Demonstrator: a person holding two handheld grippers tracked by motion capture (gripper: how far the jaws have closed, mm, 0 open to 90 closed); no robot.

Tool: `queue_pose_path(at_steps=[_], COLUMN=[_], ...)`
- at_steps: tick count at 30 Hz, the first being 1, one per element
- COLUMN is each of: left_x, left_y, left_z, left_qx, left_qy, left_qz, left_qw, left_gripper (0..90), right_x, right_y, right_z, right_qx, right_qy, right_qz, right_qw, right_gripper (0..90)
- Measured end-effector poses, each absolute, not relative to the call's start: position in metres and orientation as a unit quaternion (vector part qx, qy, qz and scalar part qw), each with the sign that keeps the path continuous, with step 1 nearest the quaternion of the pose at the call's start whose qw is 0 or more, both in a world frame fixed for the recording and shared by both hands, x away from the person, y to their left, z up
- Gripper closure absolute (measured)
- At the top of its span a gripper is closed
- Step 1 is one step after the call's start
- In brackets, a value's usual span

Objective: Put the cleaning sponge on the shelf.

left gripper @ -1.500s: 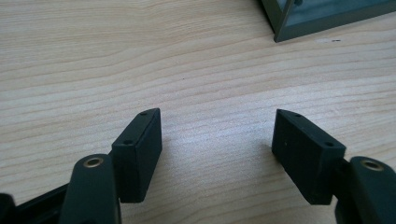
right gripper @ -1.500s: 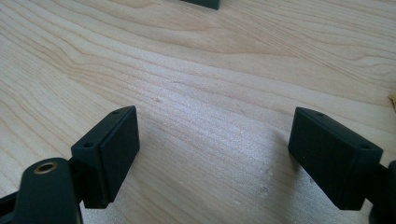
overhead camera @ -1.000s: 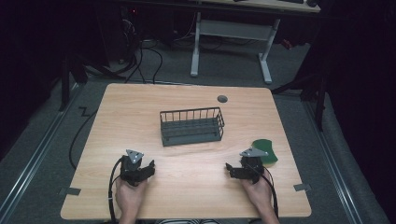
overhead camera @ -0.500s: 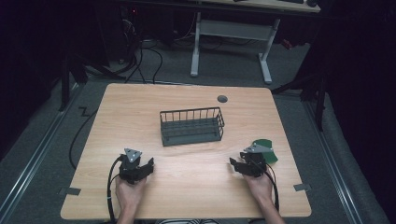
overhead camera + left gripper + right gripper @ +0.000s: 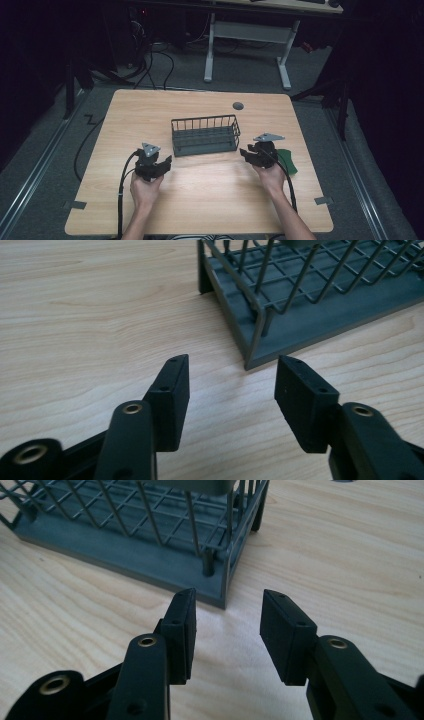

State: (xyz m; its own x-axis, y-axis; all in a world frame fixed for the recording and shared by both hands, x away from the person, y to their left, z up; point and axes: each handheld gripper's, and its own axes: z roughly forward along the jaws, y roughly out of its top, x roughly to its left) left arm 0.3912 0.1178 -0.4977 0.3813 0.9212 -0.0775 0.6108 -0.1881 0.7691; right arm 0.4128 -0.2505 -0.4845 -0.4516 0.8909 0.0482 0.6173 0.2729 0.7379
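Left of the wire basket (image 5: 205, 135), the left gripper (image 5: 159, 161) sits low over the wooden table (image 5: 125, 115), just off the basket's near left corner. Its jaws stand well apart with nothing between them but bare wood, and from its own camera the basket's corner post (image 5: 248, 342) rises right ahead of the gap, close but not touching.

The basket itself stands upright in the middle of the table, long side toward the person, and looks empty (the gripper views show grid floor and bars, no contents that I can make out). Beyond the basket, toward the far edge, there's a small round grey cable port (image 5: 238, 106).

Right of the basket now: the right gripper (image 5: 250, 153) mirrors its partner, hovering just off the near right corner, jaws spread about as wide and holding nothing. Its view puts the basket's right corner (image 5: 224, 580) squarely ahead of the opening. Behind that hand, further right of the basket, a flat green item (image 5: 287, 160) lies on the table, partly hidden by the gripper and cable.

My read: this is the approach, both tools lining up on the basket's two ends. Next, I'd judge, each wants to ease forward until a wire or rim sits between the pads, then close evenly on both sides so the basket lifts level rather than tipping.
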Motion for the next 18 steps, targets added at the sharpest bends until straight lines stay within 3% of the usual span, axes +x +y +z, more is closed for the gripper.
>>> queue_pose_path(at_steps=[18], left_x=[0.415], left_y=[0.100], left_z=[-0.505], left_qx=[0.736], left_qy=[0.529], left_qz=[0.196], left_qw=[0.373], left_gripper=[66.9], right_x=[0.450], right_y=[-0.232], right_z=[-0.498], right_qx=[0.500], right_qy=[0.778], right_qz=[0.334], right_qw=[0.183], right_gripper=[75.5])
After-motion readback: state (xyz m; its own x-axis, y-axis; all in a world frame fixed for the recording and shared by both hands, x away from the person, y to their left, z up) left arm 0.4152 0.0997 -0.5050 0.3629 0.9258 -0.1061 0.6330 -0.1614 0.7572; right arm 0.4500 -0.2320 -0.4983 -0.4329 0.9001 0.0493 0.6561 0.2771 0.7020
